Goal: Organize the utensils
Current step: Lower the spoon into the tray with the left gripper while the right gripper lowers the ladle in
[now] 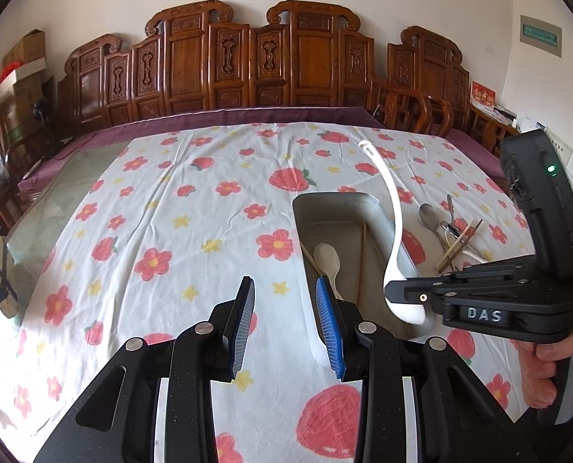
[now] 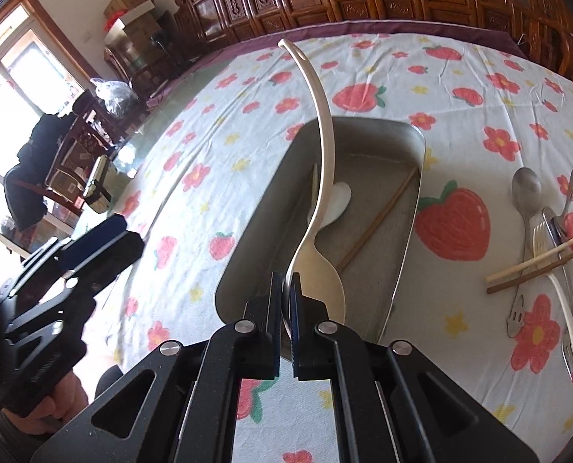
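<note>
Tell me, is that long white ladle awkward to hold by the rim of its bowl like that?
Probably. The white ladle looks like smooth, stiff plastic, so it may slip. The right tongs pinch only the bowl's edge, so the long handle could swing or twist. It seems light, and dropping it into the metal tray should do no harm.

The left gripper [image 1: 285, 310], a black two-finger tool with blue ribbed pads, points steeply down with its fingers [image 1: 244, 308] parted and nothing between them. The right gripper [image 2: 285, 301], black with the same blue pads, tilts downward too, its fingers [image 2: 296, 308] pinched together on the rim of a long white plastic ladle [image 2: 319, 266]. A bare hand [image 1: 556, 362] wraps the right gripper's handle from below; another hand [image 2: 56, 405] holds the left one's grip.
</note>
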The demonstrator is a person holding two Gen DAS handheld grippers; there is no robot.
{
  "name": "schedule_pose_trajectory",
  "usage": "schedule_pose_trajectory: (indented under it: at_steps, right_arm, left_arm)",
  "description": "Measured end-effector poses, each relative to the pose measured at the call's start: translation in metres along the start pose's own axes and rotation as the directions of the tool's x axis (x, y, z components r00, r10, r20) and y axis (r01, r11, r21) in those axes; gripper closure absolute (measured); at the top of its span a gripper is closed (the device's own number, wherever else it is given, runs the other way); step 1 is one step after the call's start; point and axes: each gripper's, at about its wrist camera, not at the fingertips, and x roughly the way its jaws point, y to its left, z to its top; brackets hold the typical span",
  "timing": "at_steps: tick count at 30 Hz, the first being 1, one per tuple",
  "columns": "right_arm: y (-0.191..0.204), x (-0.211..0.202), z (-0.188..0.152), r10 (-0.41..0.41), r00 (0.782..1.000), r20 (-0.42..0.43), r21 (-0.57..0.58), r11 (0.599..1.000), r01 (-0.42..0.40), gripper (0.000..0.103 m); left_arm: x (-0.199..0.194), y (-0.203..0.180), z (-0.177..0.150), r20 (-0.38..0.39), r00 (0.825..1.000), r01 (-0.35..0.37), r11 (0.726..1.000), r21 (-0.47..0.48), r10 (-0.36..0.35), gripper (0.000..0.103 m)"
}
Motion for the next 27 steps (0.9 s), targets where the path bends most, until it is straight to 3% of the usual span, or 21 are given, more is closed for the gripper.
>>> schedule_pose_trajectory:
  at_steps: [10, 13, 19, 27]
  right_arm:
    - [-0.002, -0.001, -0.008, -0.045, 0.999, 0.003, -0.016, 0.999, 0.045, 0.093]
    - [-0.002, -0.013, -0.011, -0.065, 0.997, 0.036, -0.026, 0.997, 0.066, 0.093]
    - [-0.005, -0.049, -0.029, -0.119, 0.986, 0.116, -0.066, 0.990, 0.128, 0.093]
    - [-0.024, -0.090, -0.064, -0.215, 0.960, 0.179, -0.091, 0.968, 0.234, 0.093]
  left_arm:
    - [-0.002, -0.003, -0.007, 0.000, 1.000, 0.002, 1.000, 0.016, -0.002, 0.072]
    - [-0.007, -0.008, -0.008, 0.018, 1.000, 0.018, 0.999, 0.028, -0.018, 0.056]
    - [-0.011, -0.026, -0.011, 0.024, 0.999, 0.045, 0.997, 0.067, -0.047, 0.055]
    - [-0.017, -0.045, -0.015, 0.027, 0.996, 0.081, 0.992, 0.094, -0.084, 0.038]
